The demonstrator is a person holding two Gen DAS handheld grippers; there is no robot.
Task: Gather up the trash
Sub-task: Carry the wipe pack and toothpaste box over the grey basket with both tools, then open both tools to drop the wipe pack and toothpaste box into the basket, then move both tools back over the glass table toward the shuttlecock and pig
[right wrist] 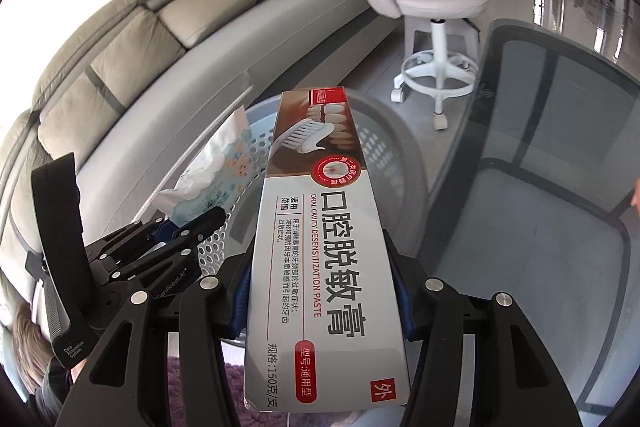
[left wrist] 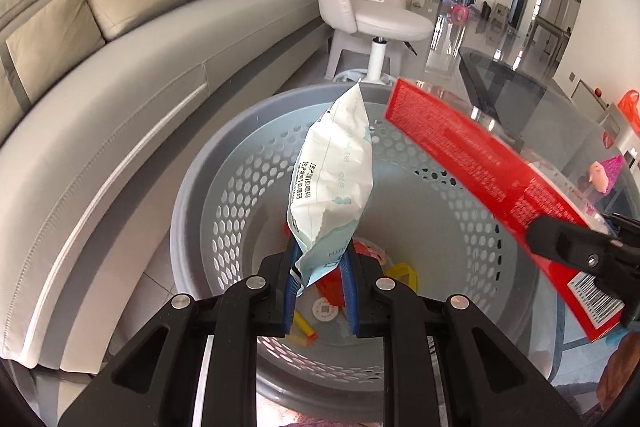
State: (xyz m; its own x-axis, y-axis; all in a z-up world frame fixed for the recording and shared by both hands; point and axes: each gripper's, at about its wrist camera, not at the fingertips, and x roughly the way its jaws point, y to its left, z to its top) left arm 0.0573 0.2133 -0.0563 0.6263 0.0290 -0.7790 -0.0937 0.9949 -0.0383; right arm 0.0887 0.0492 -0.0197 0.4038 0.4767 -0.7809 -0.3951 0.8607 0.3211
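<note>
Grey perforated basket (left wrist: 224,187); red box (left wrist: 480,163); white-teal pouch (left wrist: 336,179).

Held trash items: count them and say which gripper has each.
2. The wipes packet is pinched in the left gripper; the toothpaste box is clamped in the right gripper, both above the basket.

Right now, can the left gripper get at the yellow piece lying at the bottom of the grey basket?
Probably not yet. The left gripper is shut on a white pouch, so its jaws are occupied. The way down to the yellow piece in the basket looks free otherwise.
</note>
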